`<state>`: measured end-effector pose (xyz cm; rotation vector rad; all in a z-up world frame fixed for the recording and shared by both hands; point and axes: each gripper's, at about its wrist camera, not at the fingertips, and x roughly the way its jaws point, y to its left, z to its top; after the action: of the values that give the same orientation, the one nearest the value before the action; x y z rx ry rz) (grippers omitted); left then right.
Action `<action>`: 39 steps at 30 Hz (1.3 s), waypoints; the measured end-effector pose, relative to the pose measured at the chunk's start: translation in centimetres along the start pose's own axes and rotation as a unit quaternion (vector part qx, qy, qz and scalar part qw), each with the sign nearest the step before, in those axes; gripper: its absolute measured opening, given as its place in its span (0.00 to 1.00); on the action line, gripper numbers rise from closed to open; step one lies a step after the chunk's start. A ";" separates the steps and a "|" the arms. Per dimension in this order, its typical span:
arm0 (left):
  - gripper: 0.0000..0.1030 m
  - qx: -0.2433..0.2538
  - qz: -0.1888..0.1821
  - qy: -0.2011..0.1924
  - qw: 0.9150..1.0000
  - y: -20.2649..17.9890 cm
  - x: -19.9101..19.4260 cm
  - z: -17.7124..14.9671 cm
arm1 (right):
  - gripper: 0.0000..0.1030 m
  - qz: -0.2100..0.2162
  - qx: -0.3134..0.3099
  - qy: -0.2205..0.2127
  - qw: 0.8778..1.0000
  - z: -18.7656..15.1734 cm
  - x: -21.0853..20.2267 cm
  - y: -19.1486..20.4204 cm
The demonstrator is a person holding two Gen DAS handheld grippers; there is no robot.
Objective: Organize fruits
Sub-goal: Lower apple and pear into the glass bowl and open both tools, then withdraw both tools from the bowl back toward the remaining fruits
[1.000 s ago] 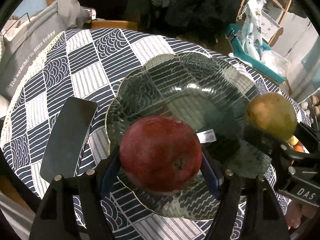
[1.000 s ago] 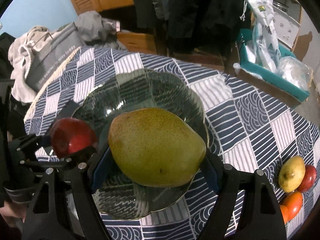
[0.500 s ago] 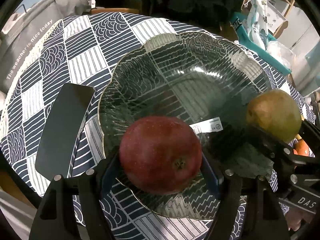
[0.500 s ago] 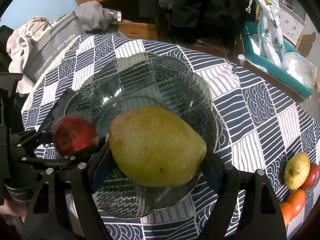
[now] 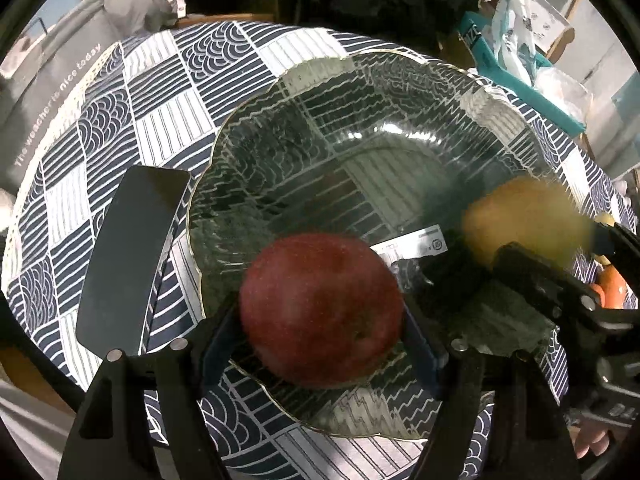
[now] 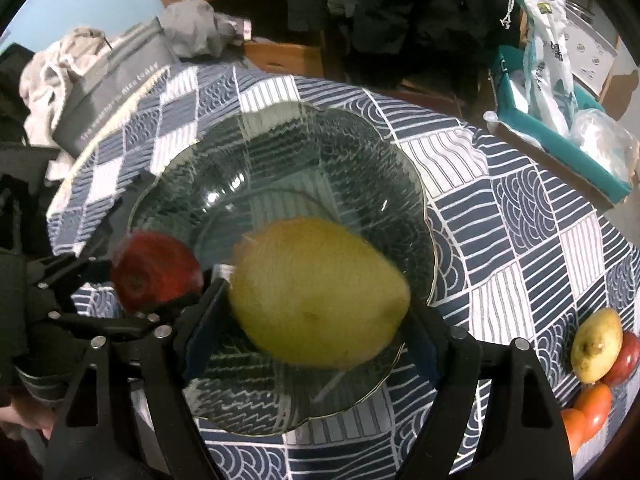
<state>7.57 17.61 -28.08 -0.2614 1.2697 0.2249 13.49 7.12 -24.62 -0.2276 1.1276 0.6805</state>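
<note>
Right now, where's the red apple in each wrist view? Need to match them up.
Left wrist: red apple sits low centre, between the left gripper's fingers, over the near rim of the glass bowl.
Right wrist: red apple is at mid-left, small, beside the green pear.
Shared landmark: the glass bowl on the blue patterned tablecloth.

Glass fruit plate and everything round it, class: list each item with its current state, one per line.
Glass plate: on the tablecloth, upright.
Red apple: over the plate, between the left tongs, whose jaws have just been opening.
Green mango: over the plate, between the right tongs, also just opening.
Phone: flat beside the plate, screen dark.
</note>
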 end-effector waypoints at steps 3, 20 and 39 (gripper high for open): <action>0.86 0.007 -0.005 -0.017 1.000 -0.5 -0.8 0.0 | 0.84 0.007 0.005 -0.014 1.000 0.0 -0.5 -0.3; 0.86 0.025 -0.035 -0.056 0.997 -2.3 -4.6 0.2 | 0.86 0.015 0.016 -0.076 0.997 0.1 -4.5 -0.5; 0.86 0.057 -0.090 -0.138 0.985 -7.0 -12.6 -0.2 | 0.85 -0.090 0.057 -0.148 0.983 -2.4 -15.4 -4.1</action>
<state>6.06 10.61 -15.56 -0.2366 0.9744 0.0308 10.20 -3.19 -12.67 -0.1245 0.8459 0.4693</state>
